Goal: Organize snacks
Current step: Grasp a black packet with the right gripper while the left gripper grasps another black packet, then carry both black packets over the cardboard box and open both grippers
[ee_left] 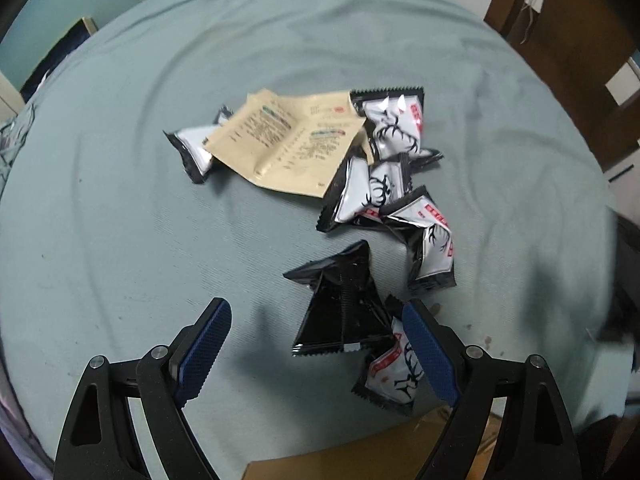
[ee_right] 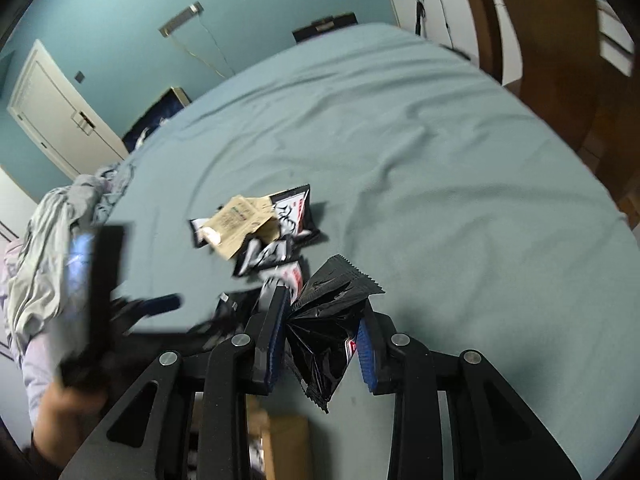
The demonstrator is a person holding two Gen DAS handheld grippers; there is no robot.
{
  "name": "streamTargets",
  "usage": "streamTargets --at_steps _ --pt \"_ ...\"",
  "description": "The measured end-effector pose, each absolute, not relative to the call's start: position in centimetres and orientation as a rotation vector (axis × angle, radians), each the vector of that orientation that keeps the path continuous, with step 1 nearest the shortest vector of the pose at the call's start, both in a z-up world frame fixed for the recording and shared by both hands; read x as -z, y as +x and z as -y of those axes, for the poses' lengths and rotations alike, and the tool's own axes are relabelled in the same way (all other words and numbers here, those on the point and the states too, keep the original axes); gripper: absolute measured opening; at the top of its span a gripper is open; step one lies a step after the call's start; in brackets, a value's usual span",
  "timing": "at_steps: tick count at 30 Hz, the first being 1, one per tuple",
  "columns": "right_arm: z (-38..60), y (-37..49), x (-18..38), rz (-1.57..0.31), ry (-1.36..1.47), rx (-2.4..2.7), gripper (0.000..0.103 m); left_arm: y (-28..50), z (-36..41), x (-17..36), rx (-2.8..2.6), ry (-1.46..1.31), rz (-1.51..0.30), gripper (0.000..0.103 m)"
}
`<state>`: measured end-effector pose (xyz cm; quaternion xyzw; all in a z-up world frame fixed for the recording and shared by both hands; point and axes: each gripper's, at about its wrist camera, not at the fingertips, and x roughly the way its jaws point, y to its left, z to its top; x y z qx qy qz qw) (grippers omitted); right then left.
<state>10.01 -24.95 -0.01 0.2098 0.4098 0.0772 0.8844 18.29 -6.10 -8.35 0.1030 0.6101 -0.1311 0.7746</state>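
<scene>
My bed (ee_left: 120,240) carries the scattered snack packets (ee_left: 372,192) around a tan pouch (ee_left: 288,140). A cardboard box (ee_left: 360,456) sits at the near edge. My left claw (ee_left: 316,352) hangs spread wide above a black packet (ee_left: 344,308). My right claw (ee_right: 324,344) pinches a crumpled black packet (ee_right: 328,320); I'd carry it level over the box before letting go.

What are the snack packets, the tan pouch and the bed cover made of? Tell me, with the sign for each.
Snack packets: thin plastic or foil film, glossy; glare, crinkles, serrated sealed edges.
Tan pouch: looks like matte kraft paper, possibly film-lined; no shine, soft creases.
Bed cover: woven cloth, matte; fine ribbed texture, gentle wrinkles.
</scene>
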Motion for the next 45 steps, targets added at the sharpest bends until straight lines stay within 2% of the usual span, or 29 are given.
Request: streamTargets --at_steps 5,7,8,9,14,19,24,35,36,37,38,45 --pt "25.8 3.8 0.7 -0.807 0.432 -0.153 0.029 19.0 7.1 9.6 0.316 0.172 -1.379 0.088" --pt "26.0 1.7 0.9 -0.804 0.45 -0.148 0.029 19.3 7.3 10.2 0.322 0.154 -1.403 0.075" --pt "26.3 0.5 1.0 -0.796 0.462 -0.141 0.029 19.3 7.3 10.5 0.322 0.162 -1.411 0.054" --pt "26.4 -0.2 0.9 -0.788 0.468 -0.136 0.029 19.2 7.5 10.9 0.321 0.182 -1.426 0.049" --pt "26.3 -2.8 0.0 -0.74 0.517 -0.202 0.029 18.2 6.5 9.5 0.303 0.141 -1.358 0.039" --pt "25.7 -2.3 0.6 -0.759 0.468 -0.227 0.029 15.3 3.5 3.0 0.244 0.079 -1.187 0.037" --pt "25.0 -0.2 1.2 -0.809 0.428 -0.232 0.029 11.1 1.4 -0.7 0.232 0.119 -1.085 0.037" --pt "22.8 -1.0 0.2 -0.8 0.373 -0.293 0.029 4.6 -4.3 -0.7 0.21 0.026 -1.105 0.036" --pt "22.9 -0.9 0.2 -0.803 0.38 -0.298 0.029 4.1 -4.5 -0.6 0.208 0.016 -1.109 0.016" --pt "23.0 -0.8 0.4 -0.806 0.384 -0.296 0.029 3.7 -4.6 -0.5 0.209 0.01 -1.119 0.004" --pt "23.1 -0.6 0.5 -0.809 0.387 -0.292 0.029 3.1 -4.6 -0.5 0.211 0.01 -1.125 0.002" --pt "22.9 -0.9 0.4 -0.814 0.37 -0.293 0.029 0.7 -2.9 -1.3 0.256 0.076 -1.073 0.002"
